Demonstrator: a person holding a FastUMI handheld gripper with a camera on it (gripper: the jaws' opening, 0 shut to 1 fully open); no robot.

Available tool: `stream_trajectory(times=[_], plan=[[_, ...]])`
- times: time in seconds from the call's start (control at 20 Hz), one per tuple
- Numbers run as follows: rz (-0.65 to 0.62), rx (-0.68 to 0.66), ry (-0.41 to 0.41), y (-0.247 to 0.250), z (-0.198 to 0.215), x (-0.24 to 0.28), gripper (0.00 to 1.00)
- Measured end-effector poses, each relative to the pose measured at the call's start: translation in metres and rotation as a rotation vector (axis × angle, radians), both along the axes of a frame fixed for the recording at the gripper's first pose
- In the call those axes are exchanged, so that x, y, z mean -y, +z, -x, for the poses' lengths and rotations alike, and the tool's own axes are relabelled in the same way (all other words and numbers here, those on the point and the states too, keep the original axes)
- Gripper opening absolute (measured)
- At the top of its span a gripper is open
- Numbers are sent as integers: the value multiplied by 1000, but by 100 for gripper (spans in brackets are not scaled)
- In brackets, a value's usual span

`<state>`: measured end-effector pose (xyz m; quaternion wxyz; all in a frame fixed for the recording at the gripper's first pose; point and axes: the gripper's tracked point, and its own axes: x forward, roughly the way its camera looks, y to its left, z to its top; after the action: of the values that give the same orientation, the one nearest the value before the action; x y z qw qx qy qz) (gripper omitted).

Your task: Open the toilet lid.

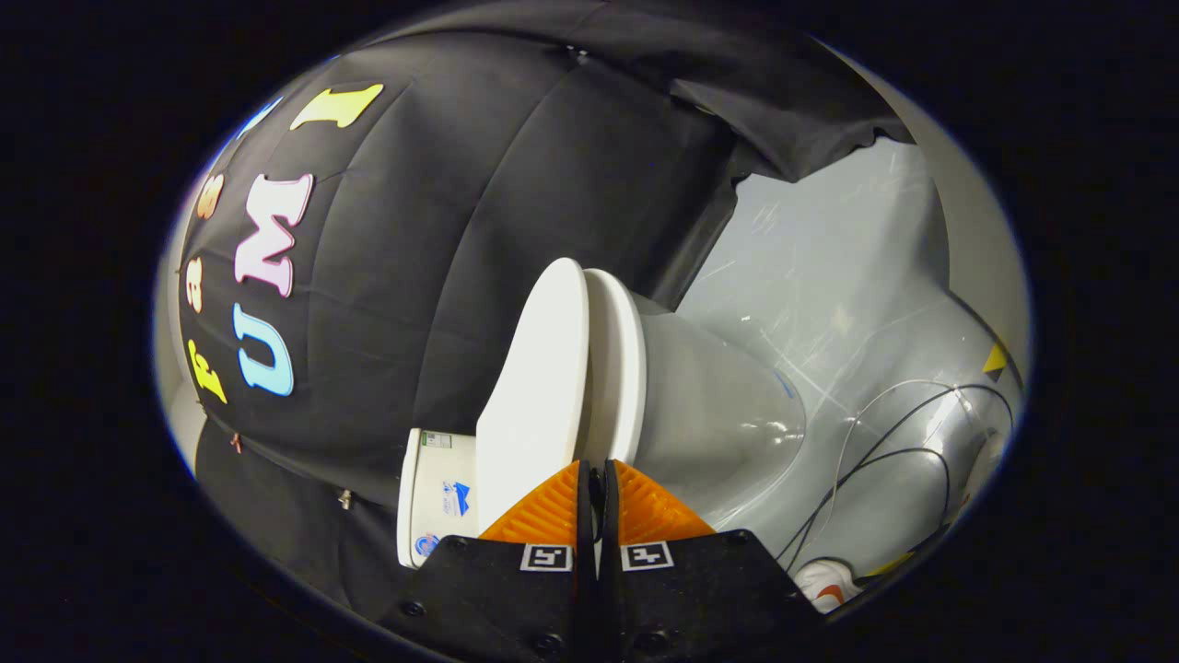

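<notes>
The camera is rolled, so the white toilet lies sideways in the gripper view. Its lid (539, 387) rests close against the seat (619, 368), with only a thin seam between them. The bowl (728, 424) bulges out beyond the seat, and the tank (433, 497) sits behind the lid's hinge end. My gripper (597, 474) is shut, its orange ribbed fingers (553, 511) pressed together with nothing seen between them. The fingertips sit right at the seam between lid and seat, at the rim.
A grey glossy floor (829, 276) spreads past the bowl, with thin black and white cables (884, 442) looping over it. A white shoe (826, 585) shows beside my gripper body. Black cloth walls (442, 258) close in behind the tank and lid.
</notes>
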<state>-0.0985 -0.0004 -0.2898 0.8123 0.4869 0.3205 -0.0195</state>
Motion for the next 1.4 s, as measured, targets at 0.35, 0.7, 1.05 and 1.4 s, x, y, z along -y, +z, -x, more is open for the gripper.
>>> stream_trajectory(times=[0.35, 0.7, 1.05, 1.4], plan=[[110, 79, 33, 3, -2, 3, 5], [195, 146, 55, 11, -7, 7, 5], [321, 190, 111, 11, -6, 9, 5], [392, 250, 133, 15, -12, 14, 5]])
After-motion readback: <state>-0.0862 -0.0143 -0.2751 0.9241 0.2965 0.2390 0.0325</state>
